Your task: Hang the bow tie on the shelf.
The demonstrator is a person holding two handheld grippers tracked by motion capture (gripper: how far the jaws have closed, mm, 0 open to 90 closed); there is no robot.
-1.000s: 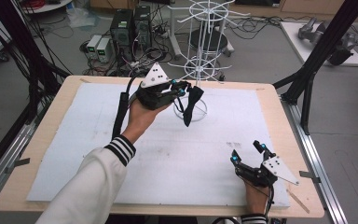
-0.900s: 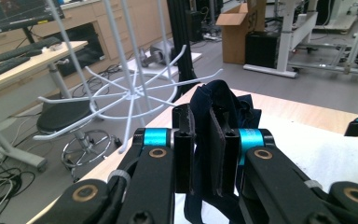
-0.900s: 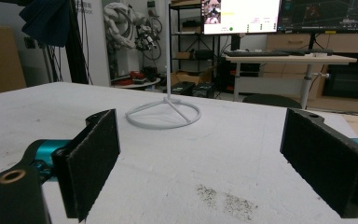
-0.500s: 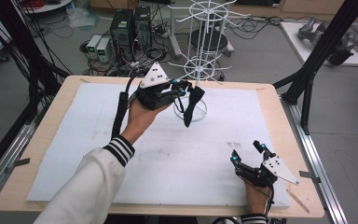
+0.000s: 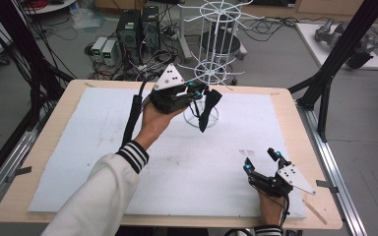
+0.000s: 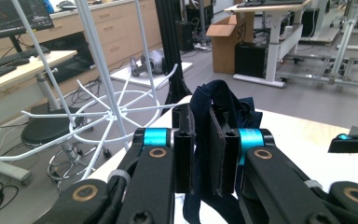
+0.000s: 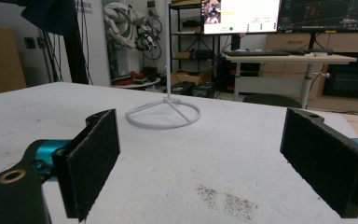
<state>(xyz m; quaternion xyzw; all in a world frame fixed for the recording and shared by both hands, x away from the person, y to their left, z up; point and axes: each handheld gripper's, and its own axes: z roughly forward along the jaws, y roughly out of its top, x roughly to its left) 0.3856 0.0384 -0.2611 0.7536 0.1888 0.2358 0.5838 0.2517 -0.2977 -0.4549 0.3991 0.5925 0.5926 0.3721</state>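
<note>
Two tools are at work here. One is the left tool (image 5: 197, 93), held up in the air over the far part of the desk (image 5: 44, 162). Its jaws are squeezed tight on a dark blue cloth (image 5: 207, 105). In the left gripper view the cloth (image 6: 214, 100) sticks up above the left tool (image 6: 204, 154), bunched between the two black pads, and more of it hangs down below. From above, the cloth dangles just beside the white wire rack (image 5: 215, 44), over the rack's round base ring (image 5: 200, 117) on the desk.

Next comes the right tool (image 5: 263, 162), which sits low near the front right corner of the desk, well apart from the cloth. Its jaws stand wide open with nothing between them. In the right gripper view the right tool (image 7: 200, 158) shows only the white sheet between its pads (image 7: 93, 158), and some dark specks (image 7: 226, 198) lie on the sheet.

A big white sheet (image 5: 103, 147) covers most of the wooden desk. Behind the desk are computer boxes (image 5: 138, 27), many cables on the grey floor (image 5: 275, 54), and black frame posts (image 5: 334, 64)
</note>
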